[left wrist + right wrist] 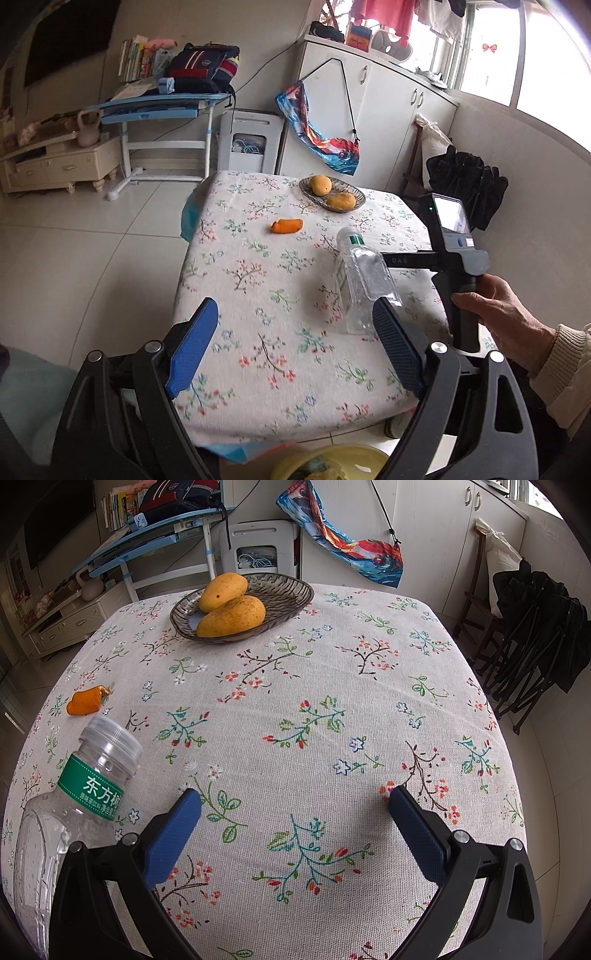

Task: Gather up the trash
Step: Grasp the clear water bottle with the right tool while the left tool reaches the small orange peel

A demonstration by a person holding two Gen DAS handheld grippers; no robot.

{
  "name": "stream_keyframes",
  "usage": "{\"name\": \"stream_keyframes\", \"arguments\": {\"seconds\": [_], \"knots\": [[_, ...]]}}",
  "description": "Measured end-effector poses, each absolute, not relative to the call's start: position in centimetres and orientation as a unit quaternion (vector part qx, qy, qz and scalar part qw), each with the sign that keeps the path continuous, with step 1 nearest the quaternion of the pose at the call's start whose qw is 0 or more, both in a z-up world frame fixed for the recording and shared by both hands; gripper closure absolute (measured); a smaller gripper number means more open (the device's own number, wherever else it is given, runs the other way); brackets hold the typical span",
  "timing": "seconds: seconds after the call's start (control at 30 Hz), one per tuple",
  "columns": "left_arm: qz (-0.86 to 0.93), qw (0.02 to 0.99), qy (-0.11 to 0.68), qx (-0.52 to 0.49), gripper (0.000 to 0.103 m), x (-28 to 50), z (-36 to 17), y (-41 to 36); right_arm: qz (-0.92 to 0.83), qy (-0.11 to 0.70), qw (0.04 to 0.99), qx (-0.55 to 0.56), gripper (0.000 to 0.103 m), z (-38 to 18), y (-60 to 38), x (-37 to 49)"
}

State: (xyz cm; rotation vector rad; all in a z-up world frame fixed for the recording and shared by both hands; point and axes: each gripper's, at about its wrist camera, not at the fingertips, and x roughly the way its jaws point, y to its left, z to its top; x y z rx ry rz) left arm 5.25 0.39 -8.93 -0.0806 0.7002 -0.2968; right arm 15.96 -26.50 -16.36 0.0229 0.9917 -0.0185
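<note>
An empty clear plastic bottle [360, 280] with a green label stands on the flowered tablecloth [266, 295]; in the right wrist view the bottle [74, 805] is at the lower left. A piece of orange peel [287, 226] lies farther back, seen also as the peel [85, 700] at the left. My left gripper [295, 317] is open above the table's near part, the bottle just behind its right finger. My right gripper [295, 801] is open over bare cloth, the bottle beside its left finger. A hand [498, 314] holds the right gripper's handle.
A glass dish [288, 594] with two mangoes [231, 616] sits at the table's far side. A yellow bin [332, 463] shows below the near table edge. Folded black chairs [535, 635] stand at the right, a blue desk [162, 107] and white cabinets [388, 110] behind.
</note>
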Motion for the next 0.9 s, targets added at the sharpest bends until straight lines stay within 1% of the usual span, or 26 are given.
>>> {"name": "stream_keyframes", "arguments": {"seconds": [0.23,0.3,0.33,0.43,0.5,0.6,0.67,0.8,0.9], "knots": [[-0.152,0.920,0.360,0.015,0.021,14.0,-10.0,-1.4,-0.007,0.477,0.879,0.013,0.006,-16.4,-26.5,16.4],[-0.153,0.915,0.370,0.038,0.021,16.4,-11.0,-2.1,0.002,0.492,0.870,0.016,0.006,-16.0,-26.9,15.8],[-0.153,0.914,0.372,0.051,0.021,17.4,-11.3,-2.5,-0.001,0.494,0.869,0.036,0.006,-15.6,-27.5,15.2],[-0.169,0.910,0.368,0.086,0.021,19.6,-11.9,-4.0,-0.007,0.464,0.878,0.114,0.006,-13.3,-29.0,12.0],[-0.172,0.909,0.366,0.102,0.021,21.1,-12.2,-4.7,0.021,0.448,0.883,0.138,0.006,-11.9,-28.3,9.9],[-0.156,0.909,0.372,0.099,0.021,23.5,-12.5,-4.4,0.077,0.421,0.895,0.124,0.006,-10.0,-24.7,7.3],[-0.149,0.911,0.377,0.076,0.021,24.8,-12.5,-3.5,0.107,0.423,0.894,0.098,0.006,-9.8,-21.7,6.9],[-0.153,0.907,0.385,0.066,0.021,26.2,-13.3,-2.8,0.120,0.432,0.893,0.033,0.006,-10.9,-16.3,7.6],[-0.179,0.896,0.400,0.070,0.021,27.1,-14.4,-3.6,0.108,0.448,0.887,0.023,0.006,-12.3,-15.6,8.8]]}}
